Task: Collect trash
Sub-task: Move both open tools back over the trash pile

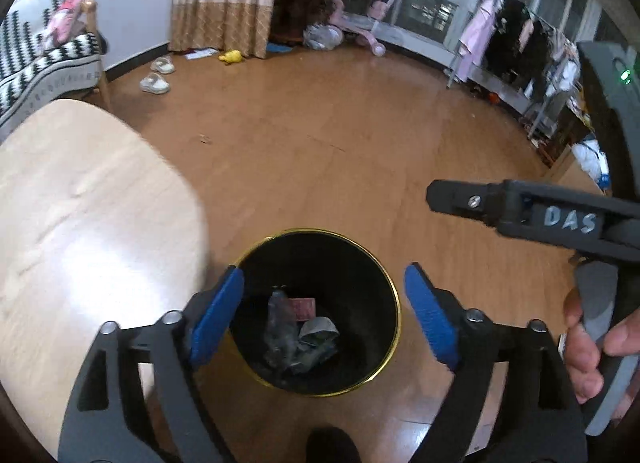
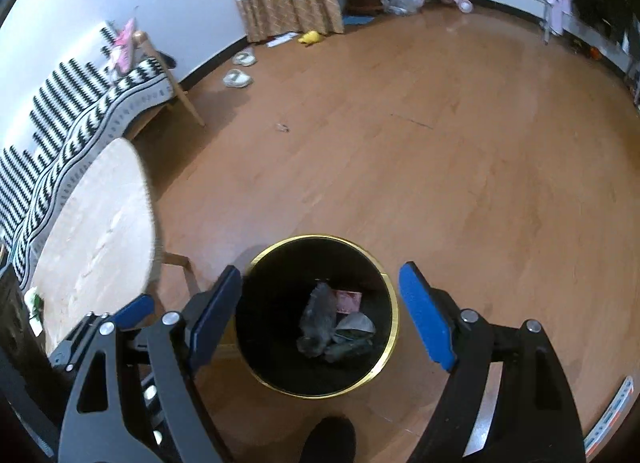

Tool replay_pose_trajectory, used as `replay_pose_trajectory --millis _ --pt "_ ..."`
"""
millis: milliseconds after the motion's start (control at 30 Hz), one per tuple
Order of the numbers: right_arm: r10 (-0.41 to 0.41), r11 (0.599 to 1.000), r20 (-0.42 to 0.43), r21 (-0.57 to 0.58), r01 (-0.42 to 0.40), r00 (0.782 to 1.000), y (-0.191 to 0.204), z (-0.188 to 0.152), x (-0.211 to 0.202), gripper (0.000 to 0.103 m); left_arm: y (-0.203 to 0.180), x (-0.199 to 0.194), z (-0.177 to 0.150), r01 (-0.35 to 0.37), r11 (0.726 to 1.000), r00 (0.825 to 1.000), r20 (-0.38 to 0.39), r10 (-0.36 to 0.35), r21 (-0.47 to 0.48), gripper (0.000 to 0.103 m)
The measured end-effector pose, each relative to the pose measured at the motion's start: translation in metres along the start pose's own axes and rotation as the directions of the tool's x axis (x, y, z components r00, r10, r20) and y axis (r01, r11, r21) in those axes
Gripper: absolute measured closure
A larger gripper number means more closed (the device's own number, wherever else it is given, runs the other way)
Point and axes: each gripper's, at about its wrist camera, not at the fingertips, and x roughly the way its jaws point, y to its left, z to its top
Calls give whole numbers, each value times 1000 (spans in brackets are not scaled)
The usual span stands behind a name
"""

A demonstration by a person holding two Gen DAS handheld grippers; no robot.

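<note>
Now both the left gripper and right gripper hang wide and empty over the black bin holding trash.

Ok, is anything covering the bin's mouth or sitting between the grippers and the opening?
Nothing visible does. The bin has no lid, trash lies at its bottom, and both the left gripper and right gripper stand open and empty above it.

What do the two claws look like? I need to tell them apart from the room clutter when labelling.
Each claw, left and right, has black angular linkage arms with silver bolts and flat blue pads. In the left view the right tool's black body carries white letters "DAS", a grey trigger grip and a small green light. No cables or sleeves show.
</note>
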Motion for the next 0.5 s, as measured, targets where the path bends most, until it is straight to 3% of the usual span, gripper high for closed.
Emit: replay_pose_trajectory --millis 200,300,500 --pt "89 989 -6 -120 -89 996 86 -1 -6 24 53 -77 -7 -124 989 989 67 129 -76 10" --pt "147 966 -20 -210 -148 989 148 -9 -9 24 98 -124 -19 -197 969 973 93 213 -151 10" --pt "264 888 -115 -359 -287 958 282 -45 -8 24 195 -217 -75 -374 881 907 82 412 -289 10"
